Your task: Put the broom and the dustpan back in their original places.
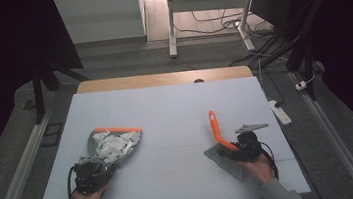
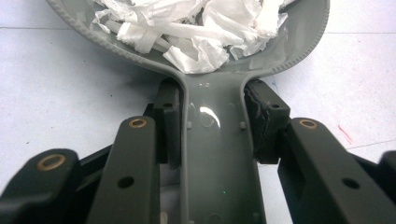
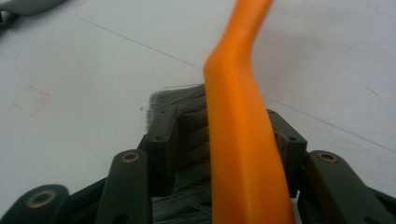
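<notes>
A grey dustpan (image 1: pixel 100 149) with an orange front lip lies at the table's left. It is heaped with torn white paper scraps (image 1: pixel 113 145) (image 2: pixel 196 28). My left gripper (image 1: pixel 91 172) (image 2: pixel 215 119) is shut on the dustpan handle (image 2: pixel 217 158), one pad against each side. At the right, my right gripper (image 1: pixel 239 149) (image 3: pixel 222 135) is shut on a brush. The brush's orange handle (image 1: pixel 214 125) (image 3: pixel 238 140) rises between the jaws and points away from me. Its grey bristles (image 1: pixel 221 159) (image 3: pixel 187 100) rest on the table and fill the gap beside the handle.
A white sheet (image 1: pixel 166 115) covers the table, with a wooden strip (image 1: pixel 162 79) along its far edge. A white power strip (image 1: pixel 279 112) lies on the floor off the right side. Desk legs and cables (image 1: pixel 206 20) stand beyond the table.
</notes>
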`<state>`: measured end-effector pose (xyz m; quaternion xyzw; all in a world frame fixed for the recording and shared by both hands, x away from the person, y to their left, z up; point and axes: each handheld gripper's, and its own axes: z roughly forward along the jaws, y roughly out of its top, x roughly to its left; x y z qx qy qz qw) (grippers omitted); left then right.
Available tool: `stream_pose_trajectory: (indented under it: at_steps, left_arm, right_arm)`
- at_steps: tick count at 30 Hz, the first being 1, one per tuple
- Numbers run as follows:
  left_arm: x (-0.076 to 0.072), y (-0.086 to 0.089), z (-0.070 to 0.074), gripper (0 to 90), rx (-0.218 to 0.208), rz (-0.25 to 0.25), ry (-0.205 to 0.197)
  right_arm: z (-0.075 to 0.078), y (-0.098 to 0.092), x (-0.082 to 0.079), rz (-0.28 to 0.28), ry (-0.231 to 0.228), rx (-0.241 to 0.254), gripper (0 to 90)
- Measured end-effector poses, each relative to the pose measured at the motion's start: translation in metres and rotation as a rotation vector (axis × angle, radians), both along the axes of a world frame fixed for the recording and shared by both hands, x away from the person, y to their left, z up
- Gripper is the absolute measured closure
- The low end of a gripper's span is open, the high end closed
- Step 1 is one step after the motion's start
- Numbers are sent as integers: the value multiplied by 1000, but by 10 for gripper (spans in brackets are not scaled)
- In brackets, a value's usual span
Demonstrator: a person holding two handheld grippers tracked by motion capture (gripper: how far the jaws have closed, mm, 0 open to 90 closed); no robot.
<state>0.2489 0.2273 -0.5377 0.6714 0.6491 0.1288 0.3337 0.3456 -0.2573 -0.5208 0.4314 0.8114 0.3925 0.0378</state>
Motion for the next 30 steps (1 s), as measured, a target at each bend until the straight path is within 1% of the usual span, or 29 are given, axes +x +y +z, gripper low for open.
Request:
stream_pose_trajectory:
  at_steps: [1,5,7,9,11,13,16,17,18,20,23,27,30]
  left_arm:
    - [0,0,0,607,-1,-1,-1]
    - [0,0,0,590,-2,-7,-4]
    - [0,-1,0,566,3,-12,-7]
    - [0,-1,1,525,9,-13,-13]
    - [-1,0,2,478,14,-19,-20]
    - [-2,0,4,429,18,-25,-27]
    - [-5,0,8,364,33,-47,-42]
    - [-6,-1,9,356,40,-54,-47]
    - [-6,0,10,347,47,-68,-46]
    - [-8,1,12,343,57,-93,-45]
    - [-13,5,15,336,53,-117,-46]
    - [-25,9,17,330,48,-146,-36]
    - [-33,8,24,330,59,-172,-54]
  right_arm:
    - [0,0,1,2,2,2,516]
    - [1,0,1,-5,-1,-25,483]
    - [2,1,2,-14,0,-27,465]
    - [2,1,1,-28,-5,-44,441]
    - [2,1,2,-42,-5,-42,433]
    - [3,0,1,-65,-10,-51,407]
    - [5,-2,0,-100,-35,-96,397]
    - [6,-5,0,-106,-36,-97,398]
    - [6,-7,-1,-110,-34,-84,404]
    - [9,-10,-3,-111,-58,-81,412]
    - [16,-12,-9,-82,-104,-69,422]
    - [20,-10,-16,-23,-144,-86,431]
    - [22,-6,-22,21,-167,-97,435]
